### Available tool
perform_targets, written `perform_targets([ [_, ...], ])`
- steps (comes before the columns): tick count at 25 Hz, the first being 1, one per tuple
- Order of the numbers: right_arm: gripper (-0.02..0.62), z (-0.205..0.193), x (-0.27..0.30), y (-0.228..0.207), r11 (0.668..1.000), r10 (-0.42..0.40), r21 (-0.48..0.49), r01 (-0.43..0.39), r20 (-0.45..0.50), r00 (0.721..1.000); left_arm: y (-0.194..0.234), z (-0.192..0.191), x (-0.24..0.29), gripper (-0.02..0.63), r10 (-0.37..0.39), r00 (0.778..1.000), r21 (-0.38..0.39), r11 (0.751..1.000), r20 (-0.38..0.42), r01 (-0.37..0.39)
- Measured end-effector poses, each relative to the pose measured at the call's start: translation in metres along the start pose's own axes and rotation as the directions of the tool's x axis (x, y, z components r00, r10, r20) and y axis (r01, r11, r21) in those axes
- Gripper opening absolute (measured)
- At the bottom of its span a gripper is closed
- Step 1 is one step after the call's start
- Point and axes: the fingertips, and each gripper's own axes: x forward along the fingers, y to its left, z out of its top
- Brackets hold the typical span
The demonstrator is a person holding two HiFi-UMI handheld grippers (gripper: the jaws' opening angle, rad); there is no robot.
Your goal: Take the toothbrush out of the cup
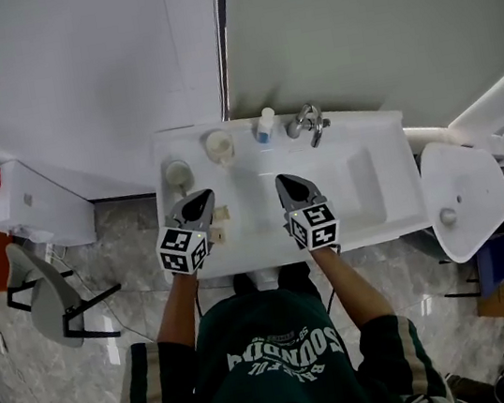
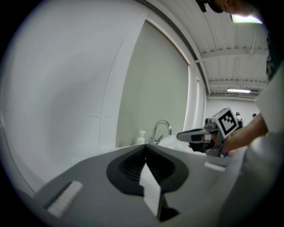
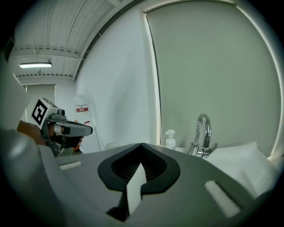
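Note:
Two cups stand at the back left of the white washbasin counter: a clear one and a cream one. No toothbrush can be made out in either. My left gripper hovers just in front of the clear cup, shut, with nothing held. In its own view the left gripper shows its jaws pressed together. My right gripper hangs over the basin, also shut and empty, and the right gripper looks the same in its own view. The rim of the clear cup peeks over its jaws.
A soap bottle and a chrome faucet stand at the counter's back edge against the wall. A small brownish thing lies on the counter by the left gripper. A chair stands to the left, and a round white basin to the right.

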Motion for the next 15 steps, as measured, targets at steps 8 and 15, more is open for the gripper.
perform_targets([
  [8, 0.002, -0.0024, -0.0083, -0.0061, 1.0, -0.012, 0.015, 0.011, 0.009, 1.0, -0.0052, -0.0024, 0.0065, 0.051, -0.01, 1.0, -0.001, 1.0, -0.001, 0.01],
  [15, 0.002, -0.0002, -0.0043, -0.0092, 1.0, -0.017, 0.021, 0.016, 0.014, 1.0, 0.0006, -0.0018, 0.0088, 0.051, -0.007, 1.0, -0.005, 1.0, 0.004, 0.007],
])
